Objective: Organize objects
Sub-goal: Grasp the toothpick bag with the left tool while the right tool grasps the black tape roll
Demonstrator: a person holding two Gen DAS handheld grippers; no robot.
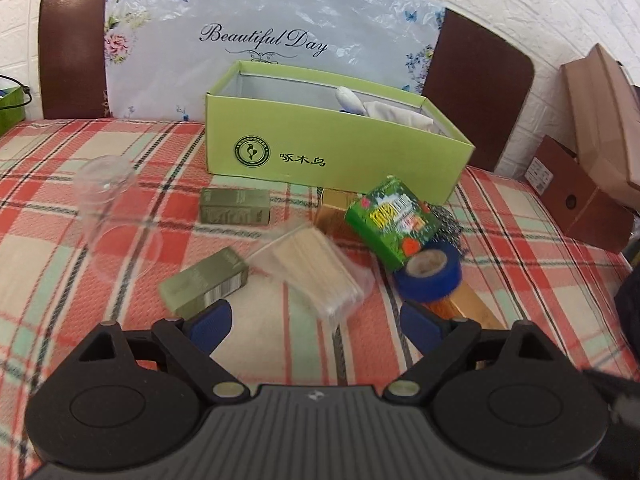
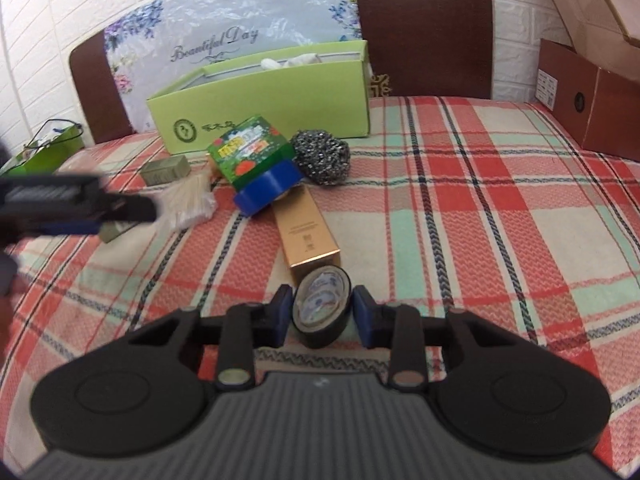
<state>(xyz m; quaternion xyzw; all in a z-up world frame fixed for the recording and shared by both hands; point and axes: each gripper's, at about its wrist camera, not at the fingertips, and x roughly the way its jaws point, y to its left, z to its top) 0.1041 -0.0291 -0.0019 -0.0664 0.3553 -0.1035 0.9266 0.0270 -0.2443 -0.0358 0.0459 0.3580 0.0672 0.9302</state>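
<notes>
An open green box (image 1: 320,148) stands at the back of the plaid cloth, with white items inside; it also shows in the right wrist view (image 2: 264,100). My left gripper (image 1: 316,320) is open, low over the cloth, just short of a clear bag of toothpicks (image 1: 316,268) and an olive carton (image 1: 204,284). My right gripper (image 2: 322,312) has its jaws around a black tape roll (image 2: 322,312), which stands on edge between the pads. A blue tape roll (image 1: 430,276), a green printed carton (image 1: 394,220), a gold carton (image 2: 306,232) and a steel scourer (image 2: 322,158) lie in a cluster.
A clear plastic cup (image 1: 108,216) lies on its side at the left. A second olive carton (image 1: 236,206) lies before the green box. Brown cardboard boxes (image 2: 592,92) stand at the right edge. A wooden headboard (image 2: 424,28) and a flowered bag (image 1: 260,40) stand behind.
</notes>
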